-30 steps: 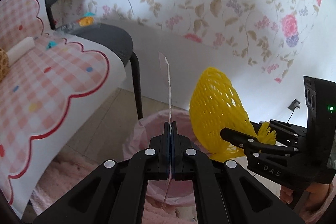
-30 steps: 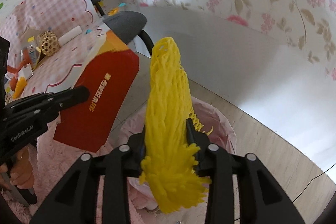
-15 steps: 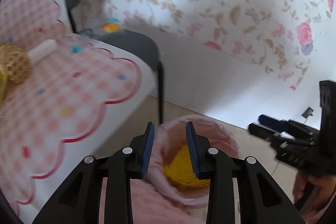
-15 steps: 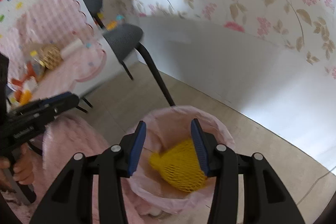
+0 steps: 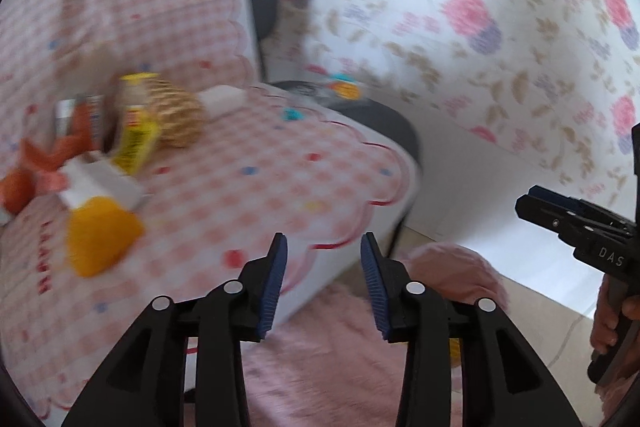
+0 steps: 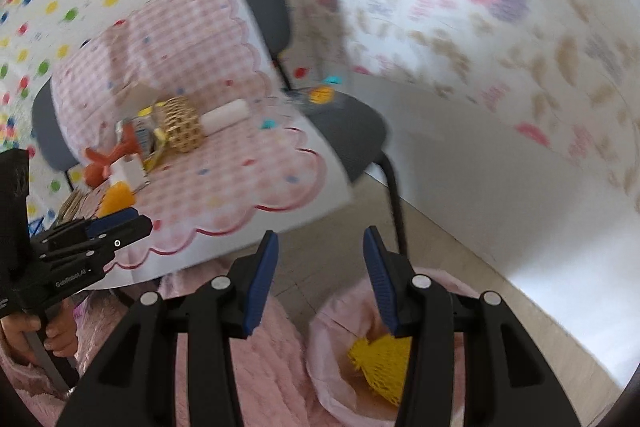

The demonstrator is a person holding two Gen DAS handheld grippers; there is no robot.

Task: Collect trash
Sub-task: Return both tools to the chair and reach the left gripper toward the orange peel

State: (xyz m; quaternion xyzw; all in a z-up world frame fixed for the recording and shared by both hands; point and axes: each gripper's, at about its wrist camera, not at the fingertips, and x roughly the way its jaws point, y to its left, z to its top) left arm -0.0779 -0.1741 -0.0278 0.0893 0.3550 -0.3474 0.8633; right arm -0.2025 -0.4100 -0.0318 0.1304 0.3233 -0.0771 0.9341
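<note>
Pink bin (image 6: 332, 359) below tablecloth edge (image 6: 240, 227); both hand-held grippers, L (image 5: 322, 267) & R (image 6: 318, 267), part-open, empty, L just widened.

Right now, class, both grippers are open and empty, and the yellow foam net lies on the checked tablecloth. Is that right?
One thing is wrong: the yellow foam net lies in the pink-lined bin on the floor, not on the checked tablecloth. The right wrist view shows it. The left gripper and right gripper are indeed open and empty.
</note>
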